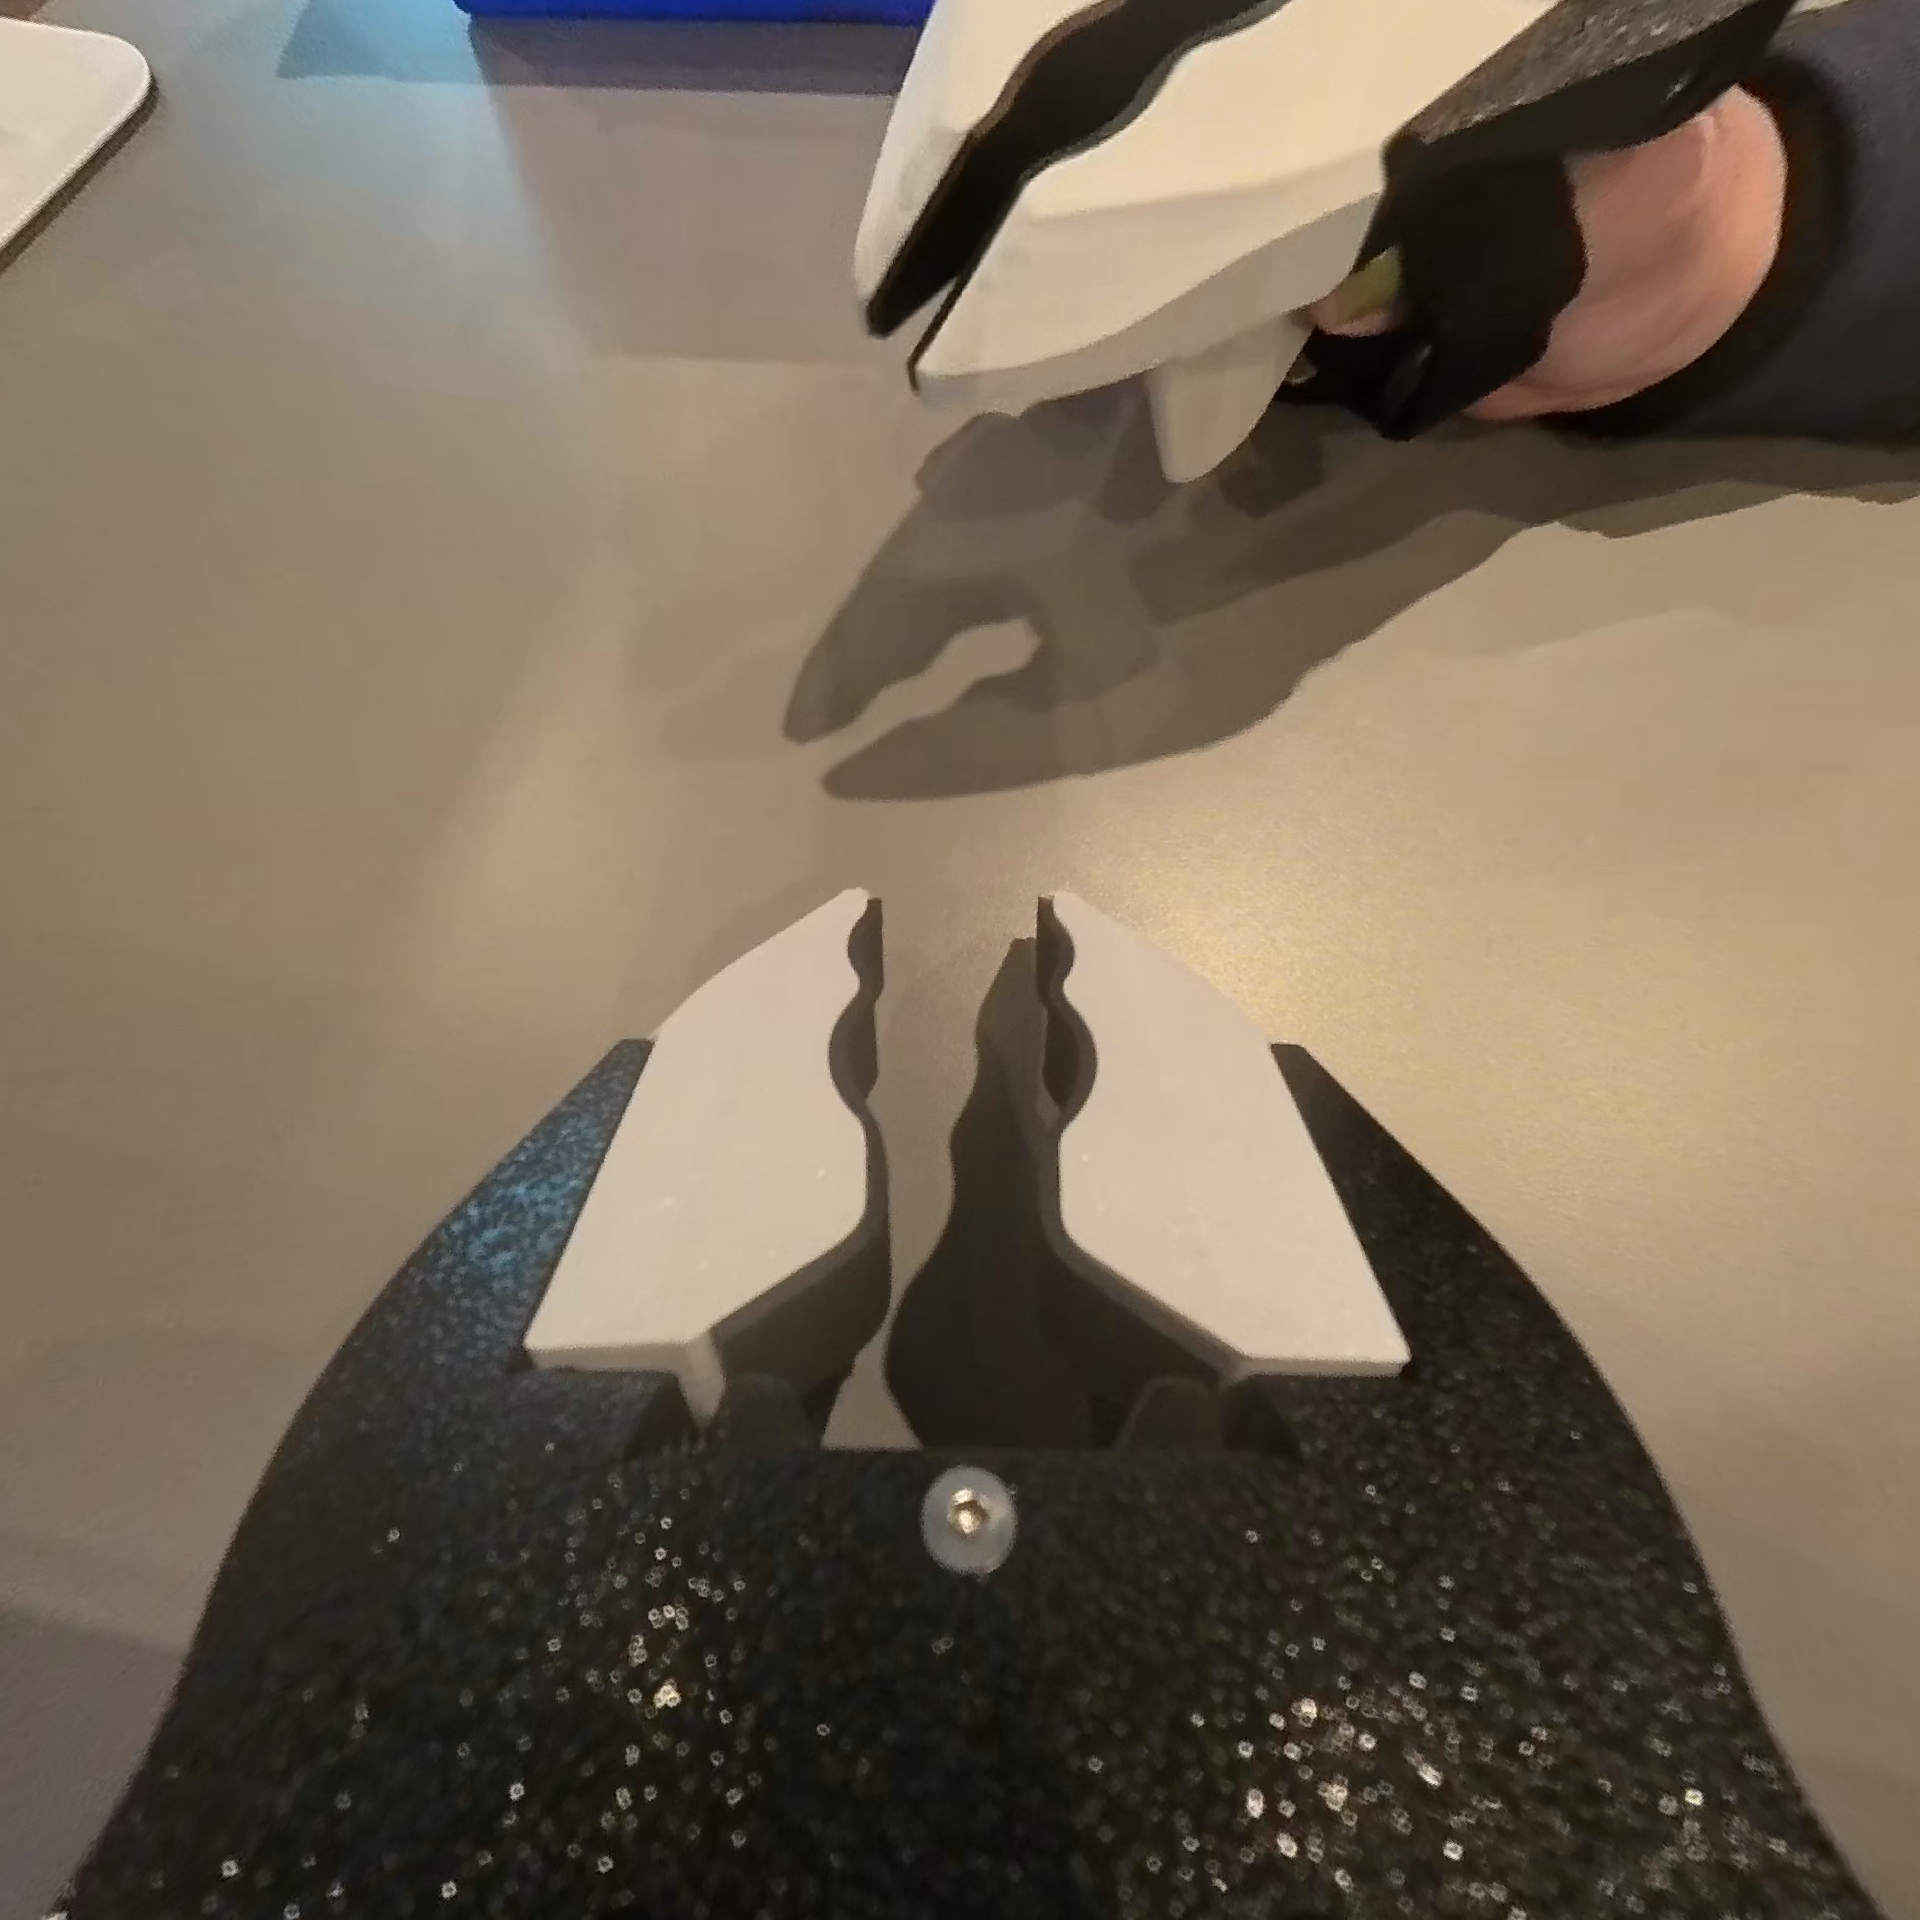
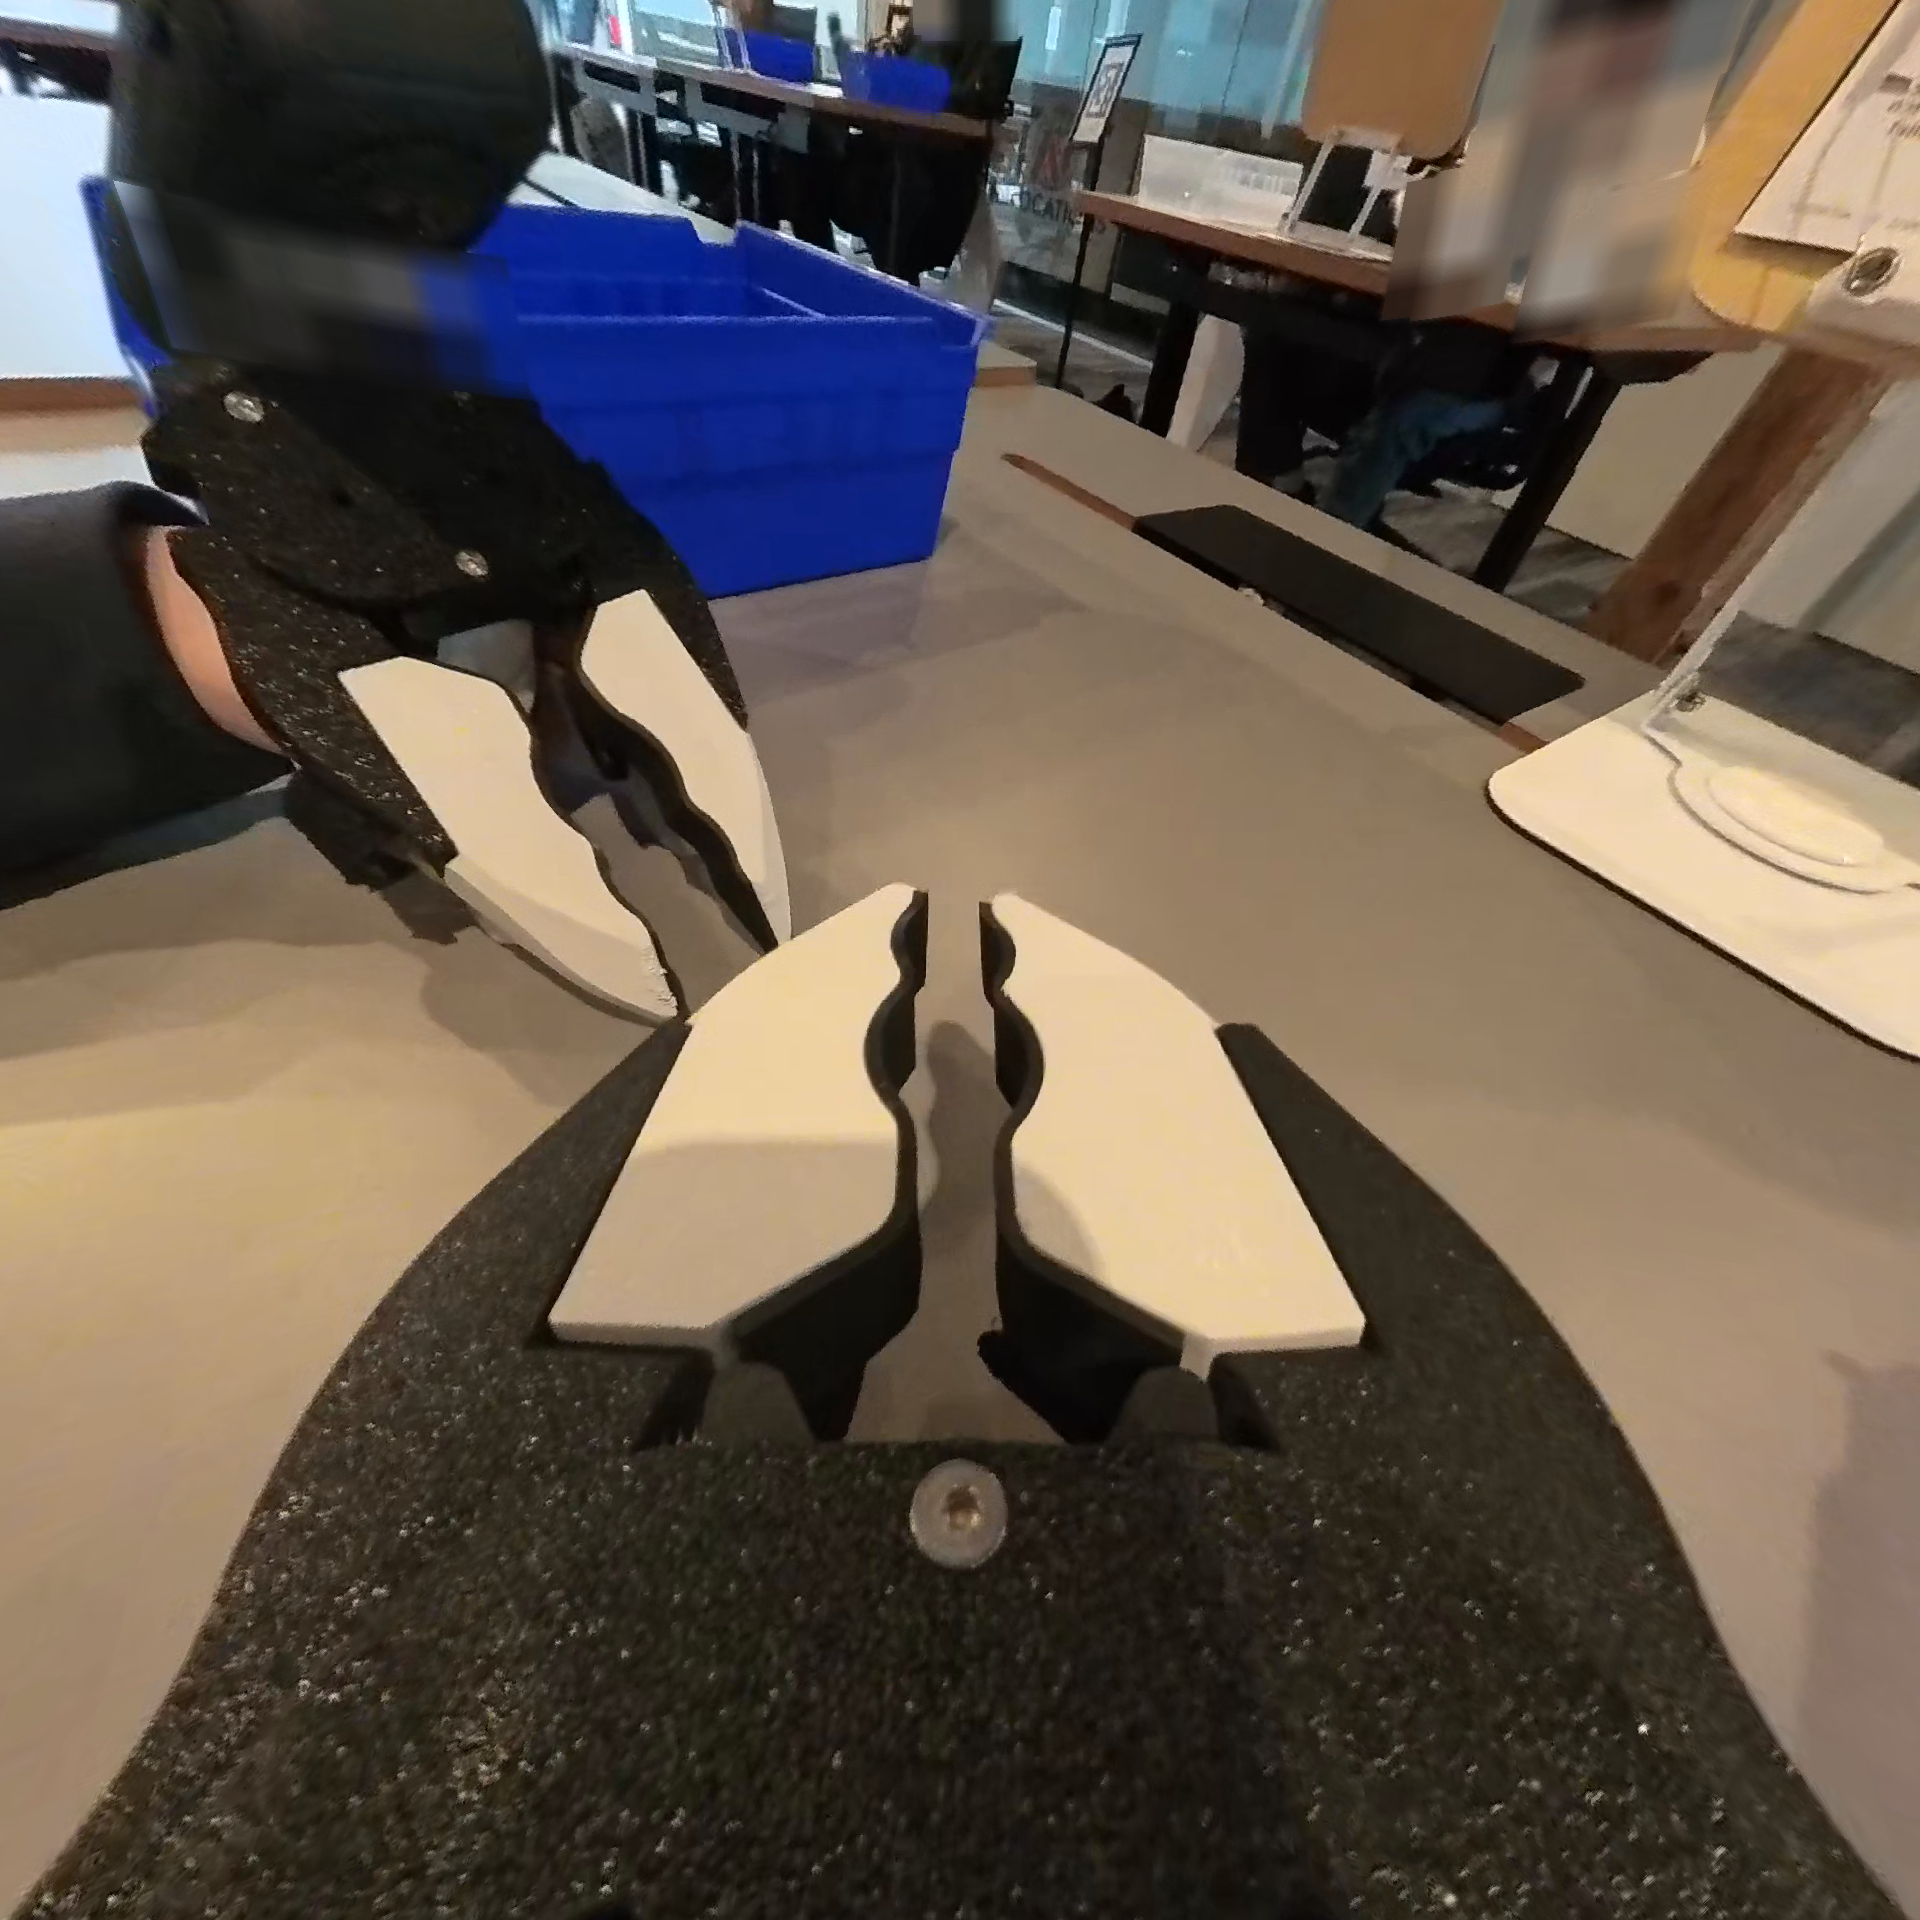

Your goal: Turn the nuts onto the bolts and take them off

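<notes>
No nut or bolt shows in either view. My left gripper hangs low over the bare grey table, its white fingers a little apart with nothing between them. It also shows in the right wrist view, tips down near the tabletop. My right gripper is nearly closed, only a narrow slit between its tips, and it is empty. In the left wrist view it hovers at the upper right, held by a gloved hand. The two grippers' tips are close together.
A blue plastic bin stands at the back of the table behind the left gripper. A white board with a clear stand lies at the right; a white edge shows top left. A black mat lies beyond. My hands' fingertips stand some 8 cm from each other.
</notes>
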